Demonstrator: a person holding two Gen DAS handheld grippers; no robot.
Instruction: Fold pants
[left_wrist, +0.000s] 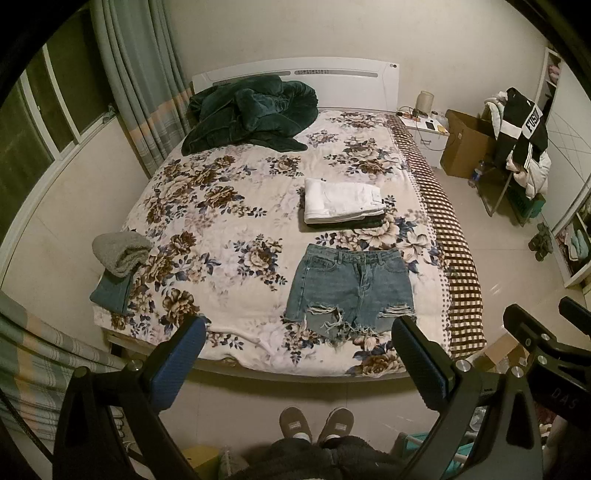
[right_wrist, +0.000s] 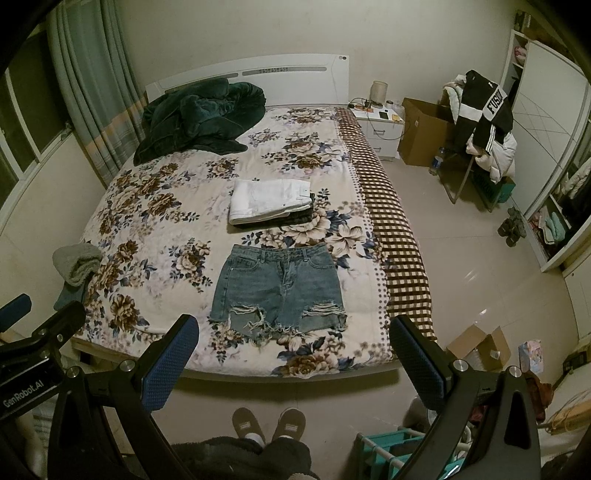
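Note:
Blue denim shorts (left_wrist: 351, 288) with ripped, frayed hems lie flat and spread out near the foot of the bed, waistband toward the headboard; they also show in the right wrist view (right_wrist: 280, 288). Just beyond them sits a folded stack with white pants (left_wrist: 341, 199) on top, also in the right wrist view (right_wrist: 269, 199). My left gripper (left_wrist: 299, 332) is open and empty, held above the foot of the bed, short of the shorts. My right gripper (right_wrist: 295, 332) is open and empty at the same height beside it.
The bed with a floral blanket (left_wrist: 221, 229) fills the view. A dark green quilt (left_wrist: 251, 114) is heaped at the headboard. Grey and blue folded clothes (left_wrist: 118, 266) sit at the left edge. A nightstand (right_wrist: 380, 125), cardboard box (right_wrist: 424, 133) and clothes-laden chair (right_wrist: 480, 140) stand right. My slippered feet (left_wrist: 314, 424) are on the floor.

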